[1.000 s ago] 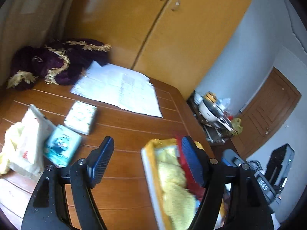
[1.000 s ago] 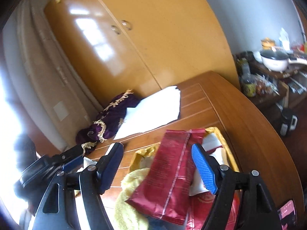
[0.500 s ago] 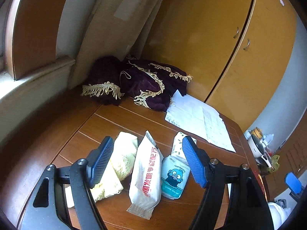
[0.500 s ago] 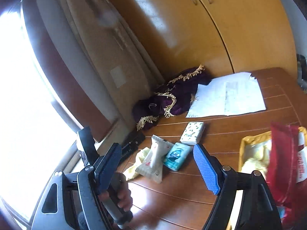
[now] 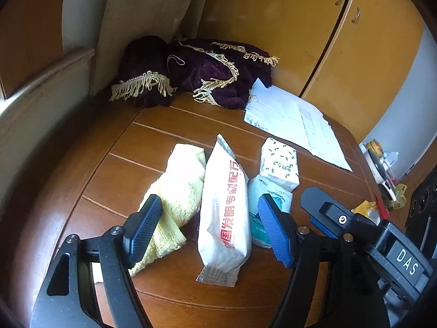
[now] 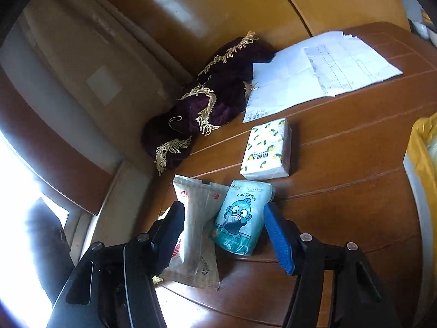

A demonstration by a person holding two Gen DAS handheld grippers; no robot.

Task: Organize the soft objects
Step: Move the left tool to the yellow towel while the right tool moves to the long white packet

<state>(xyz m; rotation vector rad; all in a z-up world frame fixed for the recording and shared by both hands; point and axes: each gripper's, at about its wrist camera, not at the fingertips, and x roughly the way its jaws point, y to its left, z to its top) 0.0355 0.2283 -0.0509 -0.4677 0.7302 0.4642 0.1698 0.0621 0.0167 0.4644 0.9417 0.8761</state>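
Both claws, left gripper [image 5: 209,228] and right gripper [image 6: 224,235], wide open, empty, above packets; bare table [image 6: 341,205] rightward.

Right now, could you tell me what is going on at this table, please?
A person is sorting soft things with two handheld tongs. Both the left tongs and the right tongs are open and empty, above a row on the wooden table: a yellow towel, a white pouch, a blue tissue pack and a lemon-print tissue pack. Nothing is gripped yet.
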